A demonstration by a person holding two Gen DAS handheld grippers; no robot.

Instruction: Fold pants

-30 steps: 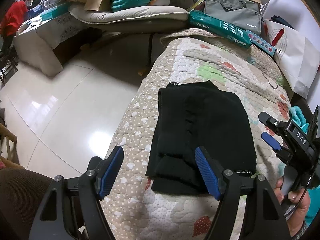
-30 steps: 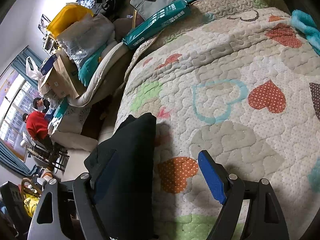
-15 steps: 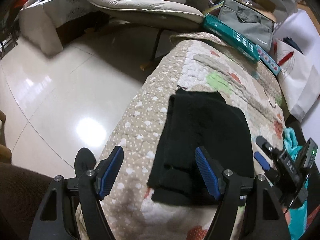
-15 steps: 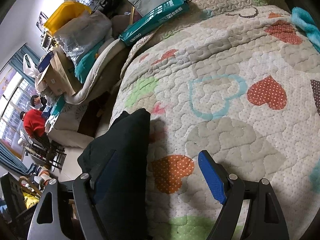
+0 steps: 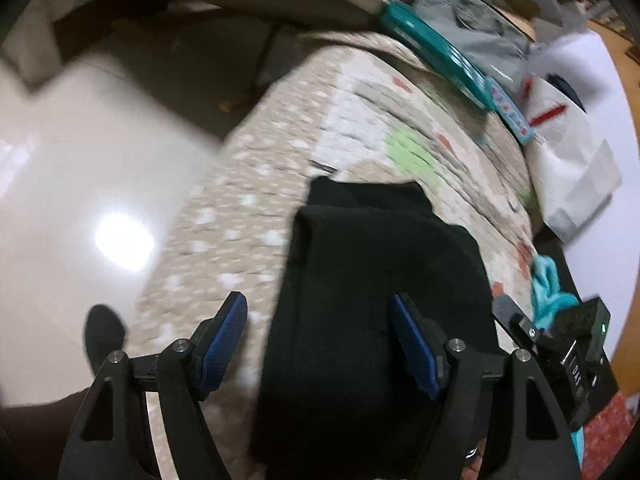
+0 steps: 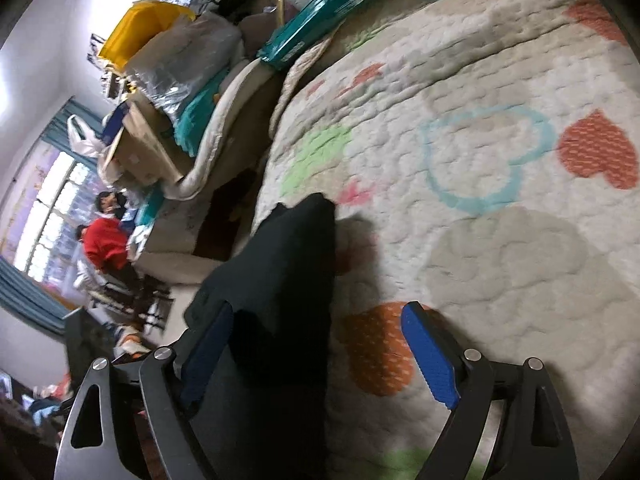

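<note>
Both claws stand released over the folded black pants (image 5: pixel 380 300). In the left wrist view the left claw (image 5: pixel 320 344) is spread wide, its blue pads (image 5: pixel 224 340) clear of the cloth, one over the quilt and one over the garment. In the right wrist view the right claw (image 6: pixel 320 356) has its jaws opening; the pants' edge lies between them, yet the right-hand pad (image 6: pixel 430 360) hangs above the quilt, apart from the fabric.

Writing is scarce: the right claw's body, seen at the lower right of the left wrist view, carries white letters that seem to read "DAS" (image 5: pixel 576 372). A long teal box (image 6: pixel 320 12) at the bed's far end bears print too blurred to read.

The pants lie near the bed's left edge on a cream quilt (image 6: pixel 500 160) stitched with orange, blue and green hearts. Beyond that edge is a glossy pale tiled floor (image 5: pixel 80 180). Past the far end sit a grey bag (image 5: pixel 480 28), a white paper bag (image 5: pixel 572 160), cardboard boxes (image 6: pixel 140 148) and a yellow bin (image 6: pixel 140 28); their contents cannot be made out. By a window with teal curtains (image 6: pixel 24 292) sits a person in red (image 6: pixel 104 244).
</note>
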